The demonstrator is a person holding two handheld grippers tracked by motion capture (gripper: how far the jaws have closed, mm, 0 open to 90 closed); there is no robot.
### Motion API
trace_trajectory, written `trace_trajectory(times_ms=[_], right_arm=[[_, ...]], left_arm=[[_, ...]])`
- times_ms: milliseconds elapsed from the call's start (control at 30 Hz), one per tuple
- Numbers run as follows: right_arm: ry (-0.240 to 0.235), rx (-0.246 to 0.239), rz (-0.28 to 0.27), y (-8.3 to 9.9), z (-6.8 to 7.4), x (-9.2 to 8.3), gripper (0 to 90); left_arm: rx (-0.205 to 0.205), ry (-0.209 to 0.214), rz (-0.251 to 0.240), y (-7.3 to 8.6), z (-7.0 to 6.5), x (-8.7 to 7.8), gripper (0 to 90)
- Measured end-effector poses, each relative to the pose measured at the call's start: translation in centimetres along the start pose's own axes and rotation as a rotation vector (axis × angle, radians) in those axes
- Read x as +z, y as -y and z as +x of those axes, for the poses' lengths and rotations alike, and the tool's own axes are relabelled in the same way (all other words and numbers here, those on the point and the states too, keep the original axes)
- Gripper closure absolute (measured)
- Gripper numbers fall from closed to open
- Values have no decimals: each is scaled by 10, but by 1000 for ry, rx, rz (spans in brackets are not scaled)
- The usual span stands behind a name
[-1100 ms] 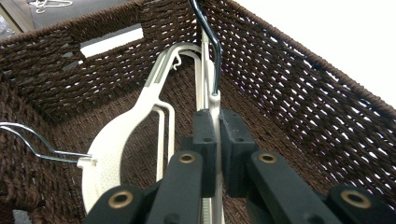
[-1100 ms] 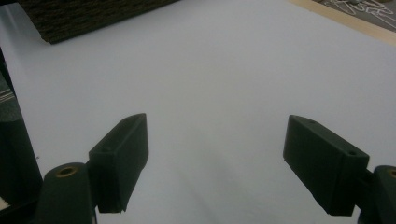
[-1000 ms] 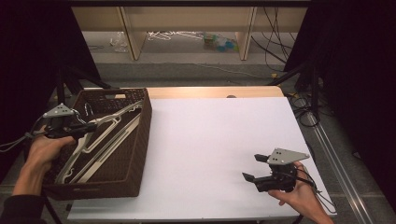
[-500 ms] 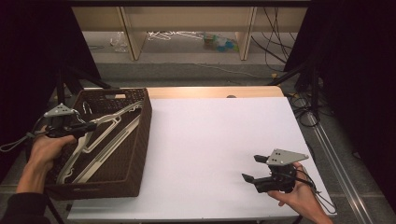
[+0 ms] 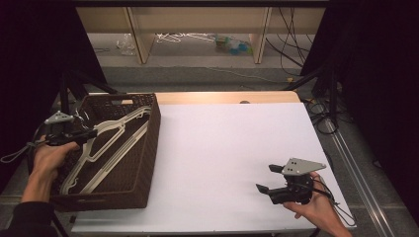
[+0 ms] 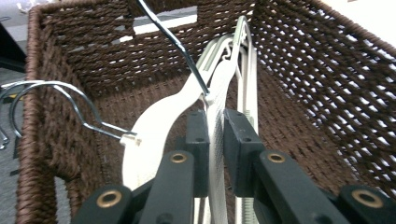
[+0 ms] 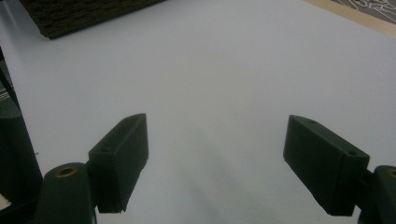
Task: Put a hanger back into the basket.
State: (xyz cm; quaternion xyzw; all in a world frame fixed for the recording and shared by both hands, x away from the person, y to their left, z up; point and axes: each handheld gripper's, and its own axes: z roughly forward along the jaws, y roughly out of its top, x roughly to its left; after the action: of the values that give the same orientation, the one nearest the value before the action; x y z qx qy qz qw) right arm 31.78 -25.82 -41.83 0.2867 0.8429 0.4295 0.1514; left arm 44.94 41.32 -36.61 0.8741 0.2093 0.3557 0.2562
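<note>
A brown woven basket (image 5: 153, 128) at the table's left holds several white hangers (image 5: 111, 143) with wire hooks. My left gripper (image 5: 91, 133) reaches over the basket's left rim. In the left gripper view its pads (image 6: 198, 140) sit against both sides of one white hanger (image 6: 163, 116), just below its wire hook (image 6: 177, 44). These jaws have just been opening a little, with the hanger still between them. My right gripper (image 5: 265, 177) rests open near the table's front right, with nothing between its fingers (image 7: 119, 158).
A white sheet (image 5: 232, 148) covers the table to the right of the basket. A second hanger's wire hook (image 6: 56, 91) curls at the basket's left wall (image 6: 42, 140). Cables and dark stands lie beyond the table's right edge (image 5: 326, 113).
The left hand has shifted slightly over the basket while staying on the hanger. The right hand and its gripper have stayed still.
</note>
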Motion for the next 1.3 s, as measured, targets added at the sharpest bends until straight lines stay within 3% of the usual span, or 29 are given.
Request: trace_trajectory(times_ms=[100, 133, 200, 233, 267, 333, 367, 467, 567, 633, 667, 800, 967, 1000, 1033, 1067, 1233, 1300], right_arm=[[-3, 4, 0, 0, 0, 0, 233], [-2, 4, 1, 0, 1, 0, 233], [-1, 3, 3, 0, 0, 1, 233], [-1, 5, 2, 0, 0, 1, 233], [-2, 7, 6, 1, 0, 1, 233], [1, 1, 6, 1, 0, 1, 233], [0, 2, 5, 1, 0, 1, 233], [-1, 3, 4, 1, 0, 1, 233], [-2, 5, 7, 1, 0, 1, 233], [-1, 6, 8, 1, 0, 1, 233], [0, 2, 6, 1, 0, 1, 233], [-1, 3, 2, 1, 0, 0, 233], [0, 8, 5, 1, 0, 0, 232], [-2, 15, 6, 1, 1, 0, 232], [2, 7, 4, 1, 0, 0, 232], [3, 8, 4, 1, 0, 0, 231], [8, 5, -8, 0, 1, 0, 232], [10, 9, -10, 0, 1, 0, 232]], left_arm=[[0, -3, -2, 2, 1, 1, 799], [9, 1, 17, 2, 2, 0, 797], [3, -20, 18, 4, 2, 1, 787], [29, -10, 41, 6, 4, 0, 787], [9, -21, 37, 8, 4, 1, 785], [38, -21, 69, 12, 7, -1, 774], [21, -31, 60, 13, 6, 0, 767], [72, -35, 95, 19, 10, -3, 731], [6, -53, 75, 23, 6, -3, 719], [56, -54, 102, 22, 9, -8, 692], [60, -57, 100, 21, 9, -9, 681], [4, -78, 51, 15, 1, -12, 645], [23, -91, -21, 1, -4, -25, 577], [0, -95, -38, -1, -7, -27, 573], [-66, -98, -65, -5, -15, -29, 566], [-86, -99, -76, -8, -19, -30, 550], [-141, -70, -170, -36, -47, -34, 455], [-132, -55, -182, -46, -57, -32, 431]])
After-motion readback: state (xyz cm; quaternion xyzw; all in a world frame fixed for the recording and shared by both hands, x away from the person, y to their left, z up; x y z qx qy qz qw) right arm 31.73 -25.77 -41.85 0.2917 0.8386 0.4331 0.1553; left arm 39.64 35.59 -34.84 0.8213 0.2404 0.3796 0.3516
